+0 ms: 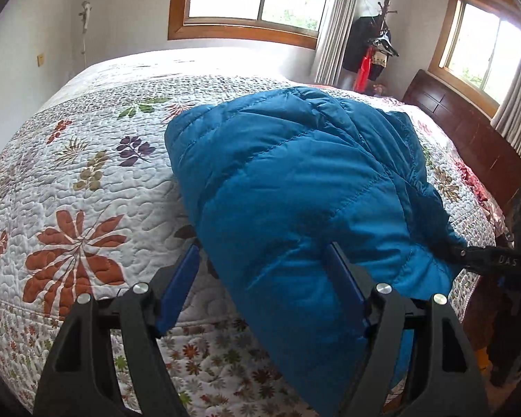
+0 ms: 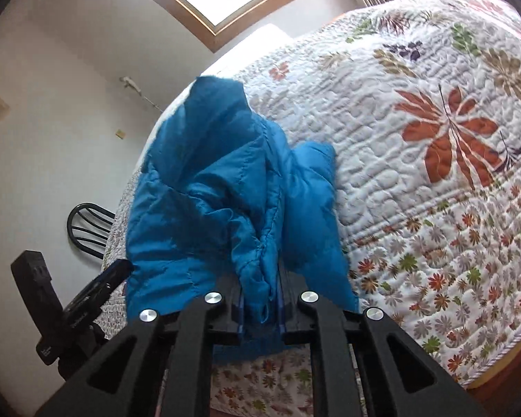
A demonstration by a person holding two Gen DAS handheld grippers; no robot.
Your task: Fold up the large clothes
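Note:
A blue quilted puffer jacket [image 1: 295,173] lies bunched on the near side of the bed, and its lower edge hangs over the bed's side. My left gripper [image 1: 262,246] stands open, its blue pads wide apart. The jacket's hem sits between them against the right pad, not pinched. At the right edge of the left wrist view my right gripper [image 1: 482,260] clamps the jacket's corner. In the right wrist view the right gripper [image 2: 260,281] is shut on a fold of the jacket [image 2: 218,187], which rises in a crumpled heap ahead. The left gripper [image 2: 100,285] shows at the lower left.
A floral quilt [image 1: 87,173] covers the whole bed. A dark wooden headboard [image 1: 469,132] is at the right, with a coat rack [image 1: 375,48] by the curtains. A black chair [image 2: 87,229] stands beside the bed near the wall.

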